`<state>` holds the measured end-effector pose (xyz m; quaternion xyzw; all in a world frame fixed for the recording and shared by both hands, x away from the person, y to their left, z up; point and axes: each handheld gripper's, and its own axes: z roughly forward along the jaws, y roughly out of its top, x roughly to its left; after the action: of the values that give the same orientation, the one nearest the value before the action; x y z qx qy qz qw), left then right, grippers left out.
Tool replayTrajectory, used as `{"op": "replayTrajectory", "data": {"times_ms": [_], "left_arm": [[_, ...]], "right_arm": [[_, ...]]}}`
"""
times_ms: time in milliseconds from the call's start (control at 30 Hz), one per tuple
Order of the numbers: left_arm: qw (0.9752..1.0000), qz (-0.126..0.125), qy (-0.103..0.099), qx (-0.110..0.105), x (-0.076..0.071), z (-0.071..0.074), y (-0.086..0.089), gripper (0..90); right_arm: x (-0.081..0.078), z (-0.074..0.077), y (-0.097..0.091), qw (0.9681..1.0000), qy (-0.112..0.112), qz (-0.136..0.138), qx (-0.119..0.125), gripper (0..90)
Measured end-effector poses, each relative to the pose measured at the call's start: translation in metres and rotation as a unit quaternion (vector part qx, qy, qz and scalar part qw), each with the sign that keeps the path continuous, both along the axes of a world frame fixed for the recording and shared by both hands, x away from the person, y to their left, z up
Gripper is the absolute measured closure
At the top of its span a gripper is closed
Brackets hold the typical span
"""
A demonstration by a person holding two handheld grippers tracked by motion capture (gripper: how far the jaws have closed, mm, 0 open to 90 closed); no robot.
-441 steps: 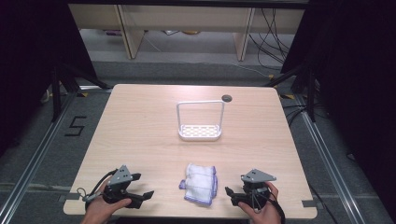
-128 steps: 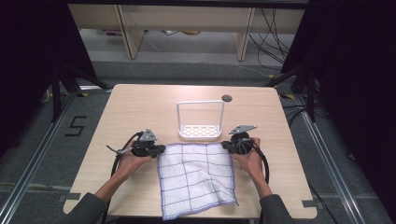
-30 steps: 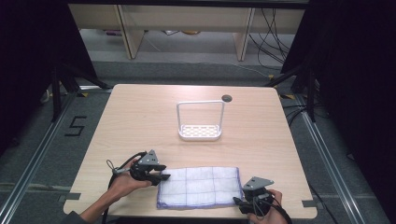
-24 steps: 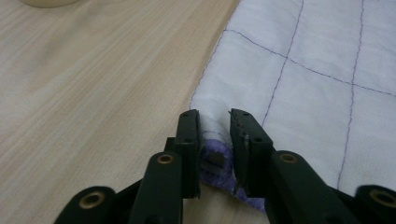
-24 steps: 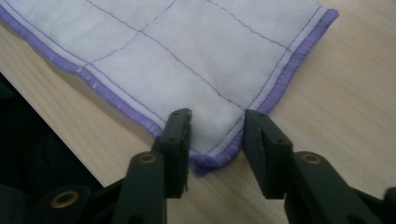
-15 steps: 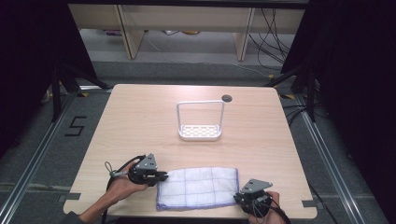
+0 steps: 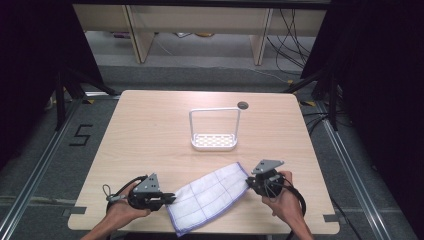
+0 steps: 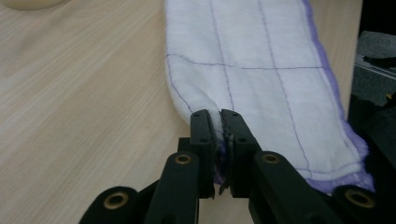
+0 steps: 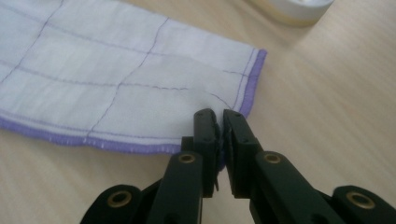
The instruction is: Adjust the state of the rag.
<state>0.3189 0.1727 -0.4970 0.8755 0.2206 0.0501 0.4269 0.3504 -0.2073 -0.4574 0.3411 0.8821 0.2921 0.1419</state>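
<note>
Wooden table (image 7: 150,130) carried a white rack (image 7: 214,131) near its middle. Folded white cloth with purple edging (image 7: 207,196) lay slanted across the near edge, stretched between both tools. Left gripper (image 7: 162,199) was clamped on its near end, right gripper (image 7: 248,184) clamped on its far corner, jaws having just closed on the fabric.

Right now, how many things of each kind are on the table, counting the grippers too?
Handheld grippers: 2, the left gripper and the right gripper, each shut on the cloth.
White cloth with purple grid lines: 1.
White rack with a tall handle: 1.
Total: 4.
</note>
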Motion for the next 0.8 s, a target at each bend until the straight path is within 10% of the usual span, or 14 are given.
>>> {"op": "replayTrajectory", "data": {"times_ms": [800], "left_arm": [[0.9979,-0.057,0.015,-0.028,-0.037,0.002,-0.058,83.2]], "right_arm": [[0.093,0.008,0.072,0.9950,-0.035,0.085,-0.040,85.2]]}}
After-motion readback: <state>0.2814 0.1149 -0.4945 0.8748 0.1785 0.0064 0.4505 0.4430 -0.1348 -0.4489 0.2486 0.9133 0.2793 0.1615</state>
